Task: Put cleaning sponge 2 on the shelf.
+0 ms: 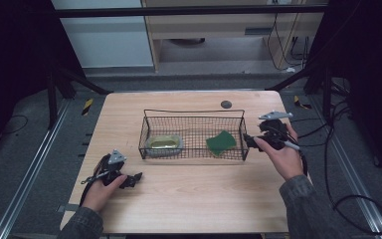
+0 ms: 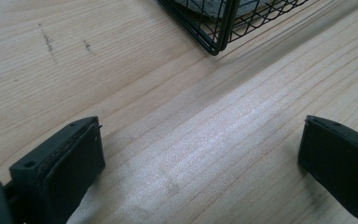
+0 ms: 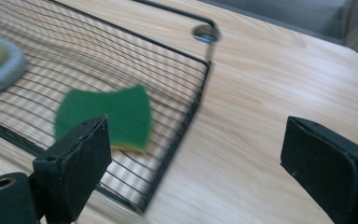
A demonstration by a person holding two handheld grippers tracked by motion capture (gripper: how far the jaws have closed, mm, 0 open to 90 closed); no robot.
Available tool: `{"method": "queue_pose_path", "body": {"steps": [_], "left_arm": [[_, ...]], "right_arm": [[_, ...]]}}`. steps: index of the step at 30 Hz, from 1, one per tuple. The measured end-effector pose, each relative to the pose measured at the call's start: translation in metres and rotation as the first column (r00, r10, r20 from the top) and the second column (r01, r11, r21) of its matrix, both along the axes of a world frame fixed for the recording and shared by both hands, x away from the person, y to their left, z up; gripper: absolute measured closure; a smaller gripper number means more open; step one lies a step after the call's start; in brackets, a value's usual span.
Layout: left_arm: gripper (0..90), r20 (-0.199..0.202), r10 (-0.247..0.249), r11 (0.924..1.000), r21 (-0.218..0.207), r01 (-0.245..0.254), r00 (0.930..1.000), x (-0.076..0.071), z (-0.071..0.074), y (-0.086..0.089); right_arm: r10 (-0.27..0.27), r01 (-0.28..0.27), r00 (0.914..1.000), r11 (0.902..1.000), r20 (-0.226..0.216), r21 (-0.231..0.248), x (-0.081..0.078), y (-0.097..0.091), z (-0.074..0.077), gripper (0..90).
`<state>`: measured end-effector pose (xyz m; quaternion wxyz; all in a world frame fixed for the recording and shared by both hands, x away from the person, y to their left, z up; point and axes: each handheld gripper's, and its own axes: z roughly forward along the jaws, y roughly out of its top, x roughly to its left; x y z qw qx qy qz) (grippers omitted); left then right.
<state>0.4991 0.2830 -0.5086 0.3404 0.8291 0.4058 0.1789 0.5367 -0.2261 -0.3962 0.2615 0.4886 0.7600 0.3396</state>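
Observation:
A black wire basket (image 1: 194, 111) stands mid-table. Inside it a green sponge (image 1: 221, 143) lies at the right end, and a grey dish (image 1: 164, 145) with something yellow-green in it sits at the left end. My right gripper (image 1: 249, 142) is open just outside the basket's right wall. In the right gripper view its jaws (image 3: 196, 140) stand wide apart over the basket's corner (image 3: 200, 93), with the sponge (image 3: 107, 114) just beyond the left jaw. My left gripper (image 1: 135, 178) rests open on the table in front of the basket's left corner (image 2: 219, 28), its jaws (image 2: 200, 140) holding nothing.
A round dark grommet (image 1: 226, 104) sits in the tabletop behind the basket. Bare wood (image 1: 199, 194) spreads between the basket and the near edge. Cables (image 1: 338, 164) trail off the table's right side. Dark frame posts stand at both back corners.

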Motion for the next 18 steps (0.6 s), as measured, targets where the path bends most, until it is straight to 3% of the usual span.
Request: {"method": "queue_pose_path", "body": {"steps": [3, 4, 7, 9, 11, 12, 15, 17, 18], "left_arm": [[0.0, 0.0, 0.0, 1.0, 0.0, 0.0, 1.0, 0.0, 0.0, 0.0], [0.0, 0.0, 0.0, 1.0, 0.0, 0.0, 1.0, 0.0, 0.0, 0.0], [0.0, 0.0, 0.0, 1.0, 0.0, 0.0, 1.0, 0.0, 0.0, 0.0], [0.0, 0.0, 0.001, 1.0, 0.0, -0.001, 1.0, 0.0, 0.0, 0.0], [0.0, 0.0, 0.0, 1.0, 0.0, 0.0, 1.0, 0.0, 0.0, 0.0], [0.0, 0.0, 0.001, 1.0, 0.0, -0.001, 1.0, 0.0, 0.0, 0.0], [0.0, 0.0, 0.001, 1.0, 0.0, -0.001, 1.0, 0.0, 0.0, 0.0], [0.0, 0.0, 0.0, 1.0, 0.0, 0.0, 1.0, 0.0, 0.0, 0.0], [0.0, 0.0, 0.0, 1.0, 0.0, 0.0, 1.0, 0.0, 0.0, 0.0]], "right_arm": [[-0.029, 0.028, 0.9995, 0.9995, 0.015, 0.017, -0.008, -0.013, -0.007, 8.7], [-0.066, 0.065, 0.9975, 0.9973, 0.028, 0.034, -0.017, -0.025, -0.016, 9.0], [-0.101, 0.1, 0.9947, 0.994, 0.02, 0.045, -0.024, -0.035, -0.03, 9.1], [-0.142, 0.144, 0.9894, 0.9876, -0.03, 0.064, -0.032, -0.048, -0.055, 9.6], [-0.149, 0.152, 0.9865, 0.9874, -0.068, 0.044, -0.033, -0.052, -0.073, 9.9], [-0.149, 0.152, 0.9865, 0.9874, -0.068, 0.044, -0.033, -0.052, -0.073, 9.9], [-0.171, 0.175, 0.9774, 0.9844, -0.124, 0.019, -0.033, -0.052, -0.097, 11.1], [-0.173, 0.176, 0.975, 0.9844, -0.14, 0.01, -0.033, -0.052, -0.1, 11.0], [-0.192, 0.193, 0.9666, 0.9811, -0.17, -0.008, -0.03, -0.051, -0.105, 10.2]]}}
